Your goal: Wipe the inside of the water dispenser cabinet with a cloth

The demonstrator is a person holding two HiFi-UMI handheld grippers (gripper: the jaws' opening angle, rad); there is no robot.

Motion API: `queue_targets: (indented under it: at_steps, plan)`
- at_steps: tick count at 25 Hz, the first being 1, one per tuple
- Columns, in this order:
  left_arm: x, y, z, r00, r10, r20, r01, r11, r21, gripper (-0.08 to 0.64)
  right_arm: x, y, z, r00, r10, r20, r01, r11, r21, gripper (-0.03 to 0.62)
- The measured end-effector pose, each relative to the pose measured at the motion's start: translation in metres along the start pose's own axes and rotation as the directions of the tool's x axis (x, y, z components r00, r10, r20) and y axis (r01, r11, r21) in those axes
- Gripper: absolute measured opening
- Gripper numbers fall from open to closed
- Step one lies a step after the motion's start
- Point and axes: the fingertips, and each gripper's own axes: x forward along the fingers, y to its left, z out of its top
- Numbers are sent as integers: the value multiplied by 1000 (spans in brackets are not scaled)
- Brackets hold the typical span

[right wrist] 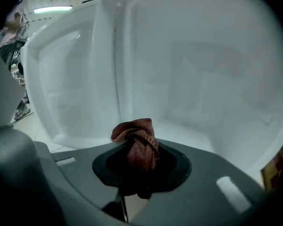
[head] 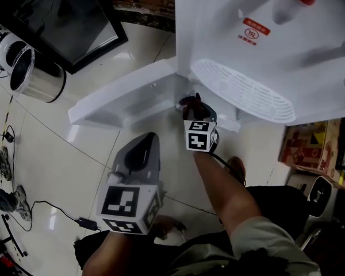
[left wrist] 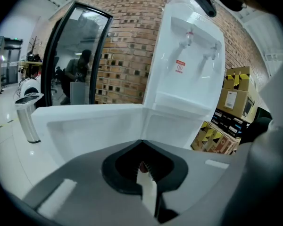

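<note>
Overhead, the head view shows the white dispenser [head: 264, 33] cut off at the top and right, its door [head: 121, 99] swung wide to the left. The cabinet behind the door is hidden under the drip tray [head: 244, 91]. The right claw [head: 193, 107] reaches in below that tray, and the cloth [head: 189, 100] at its tip is only a dark lump there. The left claw [head: 144, 144] hangs over the floor short of the door. Next, the left gripper view has that claw's jaws pressed together with nothing gripped, pointing at the hinge corner where door meets dispenser. Boxes [left wrist: 231, 105] at the right are partly cut off. Last, the right gripper view is filled by the pale cabinet wall [right wrist: 193, 79]. Here the jaws stand partly apart, clamped on the bunched brown cloth. Its long axis runs along the jaws toward the wall, its tip folded over leftward and its lower end lost in the dark recess. Whether it touches the wall cannot be told.
</note>
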Motion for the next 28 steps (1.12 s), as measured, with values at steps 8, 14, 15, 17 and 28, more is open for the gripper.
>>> queue_targets:
  at_steps: [8,14,15,17,28]
  plan:
    - [-15,19,-2,1000,27,5,-27,998,-58,0,34,41,-33,986,95,-140,-99,995,-27,100]
    - [-18,18,5,1000,18,7,-17,996,-92,0,43,19,-49,976,62,-210,-64,998,-2,100]
    - [-18,16,5,1000,16,7,-15,996,-88,0,42,12,-51,975,52,-216,-52,999,3,100]
    - [-17,12,5,1000,16,10,-15,997,-80,0,38,-3,-55,974,31,-226,-30,1000,6,100]
    - [-19,-33,14,999,-7,32,8,1000,-22,0,-8,-98,-99,948,-79,-307,97,994,44,100]
